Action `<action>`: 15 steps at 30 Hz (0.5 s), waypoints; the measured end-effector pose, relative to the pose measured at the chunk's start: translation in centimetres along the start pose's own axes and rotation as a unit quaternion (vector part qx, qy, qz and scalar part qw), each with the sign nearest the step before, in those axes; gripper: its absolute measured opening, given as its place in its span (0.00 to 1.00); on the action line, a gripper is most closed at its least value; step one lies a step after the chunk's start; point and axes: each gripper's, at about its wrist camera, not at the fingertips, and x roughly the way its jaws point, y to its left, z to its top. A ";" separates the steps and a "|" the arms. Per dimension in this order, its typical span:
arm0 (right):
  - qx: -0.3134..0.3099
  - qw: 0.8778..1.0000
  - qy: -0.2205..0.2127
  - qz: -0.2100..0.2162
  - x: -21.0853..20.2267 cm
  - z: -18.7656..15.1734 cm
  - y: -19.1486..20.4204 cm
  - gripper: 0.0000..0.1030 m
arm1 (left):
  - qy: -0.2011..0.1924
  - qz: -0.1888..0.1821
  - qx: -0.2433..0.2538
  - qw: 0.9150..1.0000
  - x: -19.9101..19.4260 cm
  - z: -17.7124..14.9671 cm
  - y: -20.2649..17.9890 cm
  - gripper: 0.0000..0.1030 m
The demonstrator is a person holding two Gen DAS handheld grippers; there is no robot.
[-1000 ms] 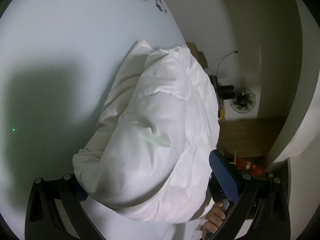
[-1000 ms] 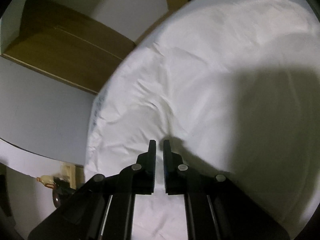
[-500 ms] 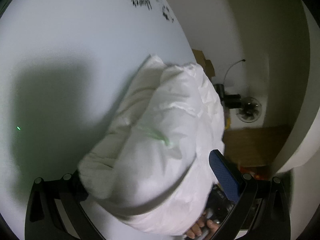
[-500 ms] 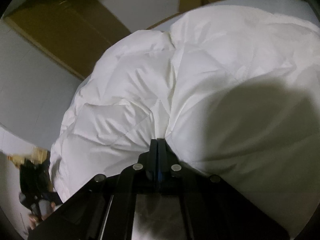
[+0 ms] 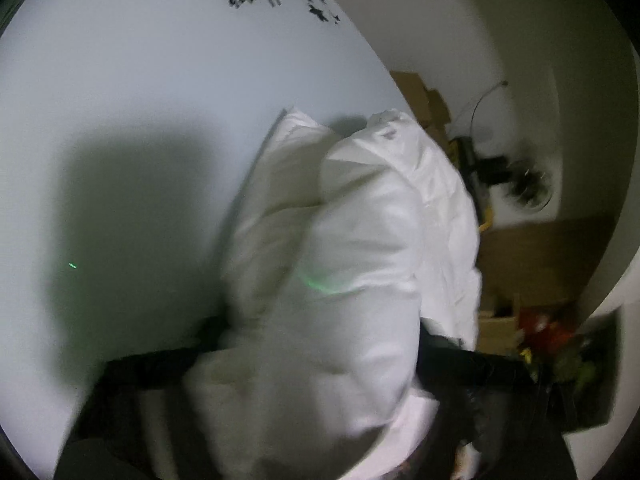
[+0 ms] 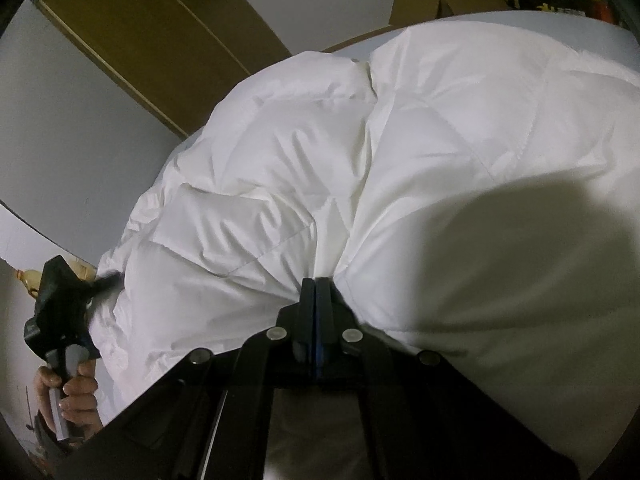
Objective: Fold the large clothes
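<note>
Your right gripper [image 6: 316, 284] is clenched tight on a pinch of the puffy white quilted garment [image 6: 400, 168], its black fingers pressed together with fabric gathered into creases at their tips. The garment lies heaped on the pale, smooth table surface [image 5: 160, 100], close to the edge nearest the brown wooden cabinet [image 6: 160, 32]. Your left gripper [image 5: 316, 344] has a thick fold of the same garment bulging between its fingers, and its jaws are closing on it; blur hides whether the pads press yet. Your left hand [image 6: 70, 396] grips its handle.
</note>
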 end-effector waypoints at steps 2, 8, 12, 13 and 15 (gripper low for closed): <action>-0.006 1.000 0.002 -0.003 0.4 0.0 0.4 0.00 | -0.004 -0.011 0.022 1.000 -0.6 -0.6 -0.8 0.31; -0.014 1.000 0.006 -0.026 0.7 -0.2 1.6 0.00 | -0.078 0.040 0.177 0.980 -5.4 -5.9 -6.5 0.20; -0.023 0.998 -0.002 -0.066 1.2 -0.7 3.5 0.00 | -0.117 0.063 0.254 0.958 -7.7 -10.9 -10.6 0.20; -0.035 0.996 -0.012 -0.082 1.4 -1.1 4.2 0.00 | -0.122 0.064 0.269 0.953 -8.1 -12.4 -11.5 0.20; -0.059 0.992 -0.027 -0.107 1.8 -1.6 5.5 0.00 | -0.124 0.062 0.277 0.951 -8.5 -14.3 -12.5 0.20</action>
